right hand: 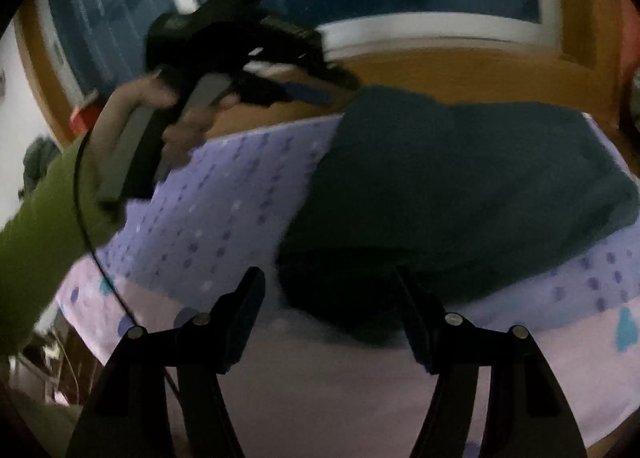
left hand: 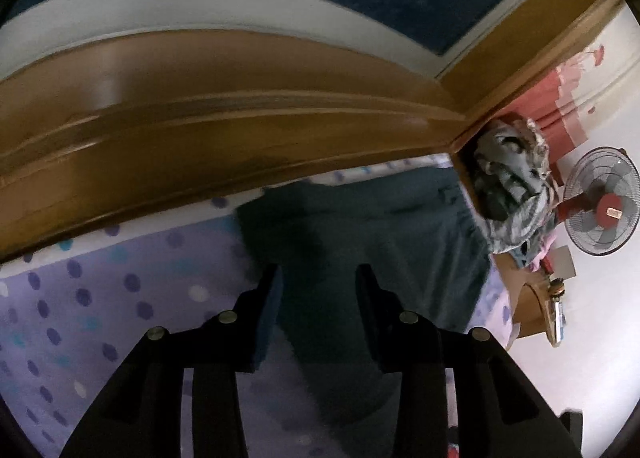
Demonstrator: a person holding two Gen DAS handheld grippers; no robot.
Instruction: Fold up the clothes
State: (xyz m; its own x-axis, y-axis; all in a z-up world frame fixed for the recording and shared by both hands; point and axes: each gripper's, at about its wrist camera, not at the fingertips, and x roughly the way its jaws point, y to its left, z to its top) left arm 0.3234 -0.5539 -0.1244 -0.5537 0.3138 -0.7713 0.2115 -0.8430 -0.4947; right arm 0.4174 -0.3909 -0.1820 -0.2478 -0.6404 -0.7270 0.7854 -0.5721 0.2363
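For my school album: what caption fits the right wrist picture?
Open fingers hover over a dark garment on a dotted purple sheet.

Left gripper (left hand: 318, 278): matte black, two flat tapered fingers (left hand: 268, 310), each carried on paired black link bars fastened with round silver-grey screw heads. Right gripper (right hand: 330, 278): same black build, same round metal screw heads at the link pivots. Seen from the right wrist camera, the left unit has a black upper housing and a grey handle. Left hand (right hand: 176, 118) bare; green long sleeve (right hand: 44, 226). A thin black cable (right hand: 86, 226) runs along the sleeve.
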